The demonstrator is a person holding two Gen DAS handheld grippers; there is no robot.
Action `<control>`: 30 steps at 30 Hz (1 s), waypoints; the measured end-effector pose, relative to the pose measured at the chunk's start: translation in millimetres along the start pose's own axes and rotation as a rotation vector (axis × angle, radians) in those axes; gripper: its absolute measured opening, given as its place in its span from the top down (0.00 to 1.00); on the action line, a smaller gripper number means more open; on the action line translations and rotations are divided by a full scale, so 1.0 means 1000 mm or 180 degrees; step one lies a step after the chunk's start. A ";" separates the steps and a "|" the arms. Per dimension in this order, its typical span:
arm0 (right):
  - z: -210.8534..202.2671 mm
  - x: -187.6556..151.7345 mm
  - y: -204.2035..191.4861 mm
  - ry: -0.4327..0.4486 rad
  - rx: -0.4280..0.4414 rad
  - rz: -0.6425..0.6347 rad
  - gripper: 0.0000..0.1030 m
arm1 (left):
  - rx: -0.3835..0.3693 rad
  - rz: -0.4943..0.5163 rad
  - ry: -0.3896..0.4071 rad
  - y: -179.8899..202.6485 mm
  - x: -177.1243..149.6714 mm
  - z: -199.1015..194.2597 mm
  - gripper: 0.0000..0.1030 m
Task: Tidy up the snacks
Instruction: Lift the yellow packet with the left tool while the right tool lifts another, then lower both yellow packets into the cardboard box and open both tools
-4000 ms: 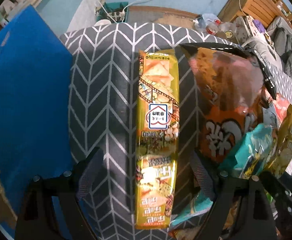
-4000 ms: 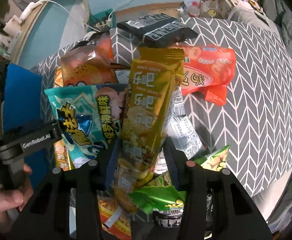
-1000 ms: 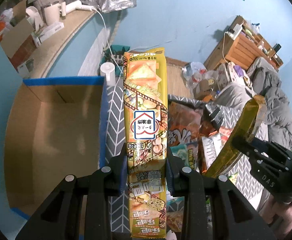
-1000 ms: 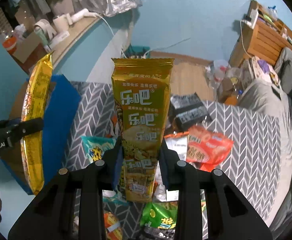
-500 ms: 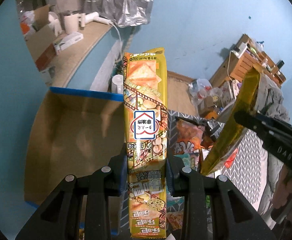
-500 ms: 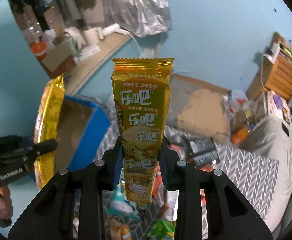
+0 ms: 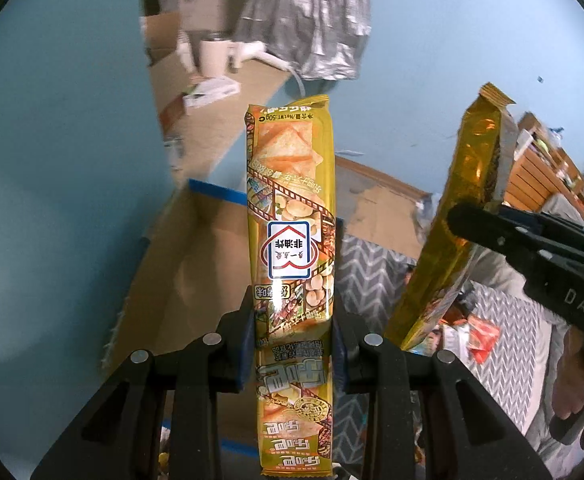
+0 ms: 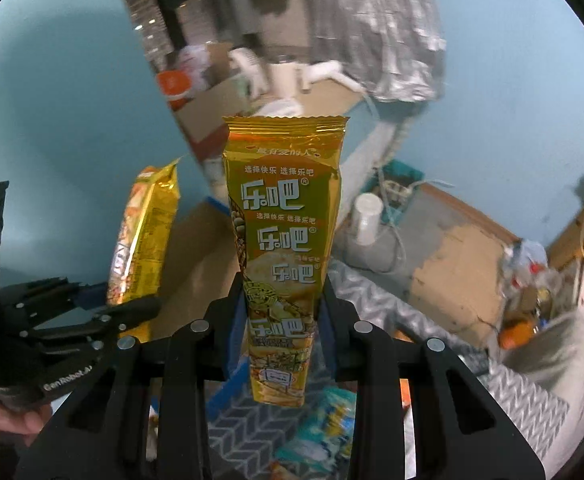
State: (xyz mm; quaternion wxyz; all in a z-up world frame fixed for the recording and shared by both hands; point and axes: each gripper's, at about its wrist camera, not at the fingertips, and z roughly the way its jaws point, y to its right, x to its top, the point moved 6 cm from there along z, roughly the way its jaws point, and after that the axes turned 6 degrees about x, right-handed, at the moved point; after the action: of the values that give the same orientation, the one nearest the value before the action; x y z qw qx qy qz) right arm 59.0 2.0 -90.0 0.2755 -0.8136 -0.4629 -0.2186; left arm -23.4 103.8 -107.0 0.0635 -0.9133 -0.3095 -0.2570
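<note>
Packet upright, clamped inside left claw.

Silver foil sheet hangs above wooden ledge; white cup upright.

Right-held gold snack pack: "乐吧" printed three times, "选择快乐 选择乐吧". Left-held snack pack: inverted "非油炸", "50g". Left gripper body: "GenRobot.AI". Right gripper body: "DAS"

This is a lived-in room of a home, with blue walls. At 3 o'clock stands a wooden shelf; at 5 o'clock a chevron bed cover. A cluttered ledge runs at 12 o'clock.
</note>
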 end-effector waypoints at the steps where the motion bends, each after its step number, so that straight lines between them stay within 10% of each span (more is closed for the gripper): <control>1: 0.006 0.003 -0.007 -0.0019 0.0034 -0.0030 0.71 | 0.0020 -0.0022 0.0009 -0.004 0.001 -0.001 0.69; 30: 0.151 -0.009 -0.039 -0.0995 0.0287 -0.0025 0.63 | 0.0414 -0.0376 -0.0260 -0.065 -0.019 0.069 0.69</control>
State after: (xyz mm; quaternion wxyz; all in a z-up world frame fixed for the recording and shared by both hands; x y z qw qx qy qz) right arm 36.0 110.5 -200.0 0.2356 -0.8227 -0.5127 -0.0694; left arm -45.7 164.5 -178.8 0.0948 -0.8971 -0.3812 -0.2023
